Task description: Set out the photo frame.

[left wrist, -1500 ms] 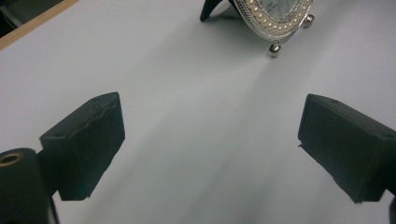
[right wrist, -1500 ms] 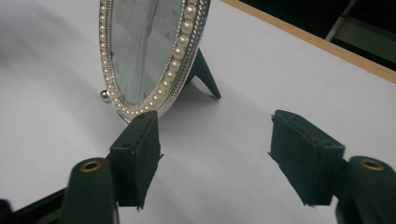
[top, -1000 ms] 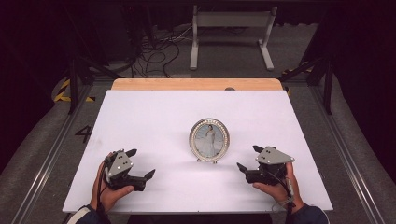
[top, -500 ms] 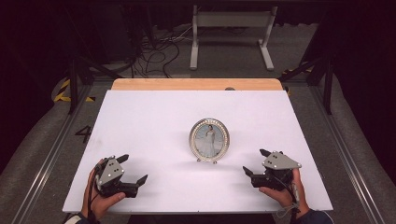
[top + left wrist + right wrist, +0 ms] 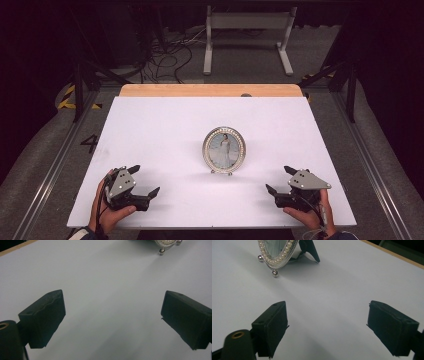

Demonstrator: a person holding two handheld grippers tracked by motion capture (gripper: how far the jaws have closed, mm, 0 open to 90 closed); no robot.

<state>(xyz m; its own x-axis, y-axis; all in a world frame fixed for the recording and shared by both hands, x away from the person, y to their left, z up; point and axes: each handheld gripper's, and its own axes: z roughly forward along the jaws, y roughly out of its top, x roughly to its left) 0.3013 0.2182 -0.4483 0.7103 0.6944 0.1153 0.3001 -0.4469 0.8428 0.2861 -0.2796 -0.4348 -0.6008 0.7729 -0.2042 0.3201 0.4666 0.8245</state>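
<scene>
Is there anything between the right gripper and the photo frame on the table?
No. In the high view, only bare white table lies between the right gripper and the frame; the right gripper view agrees.

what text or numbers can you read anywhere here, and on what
"4": a dark number on the grey floor left of the table.
The oval picture frame holds a photo of a standing figure, no lettering readable.
The left gripper and right gripper show no readable markings.
</scene>
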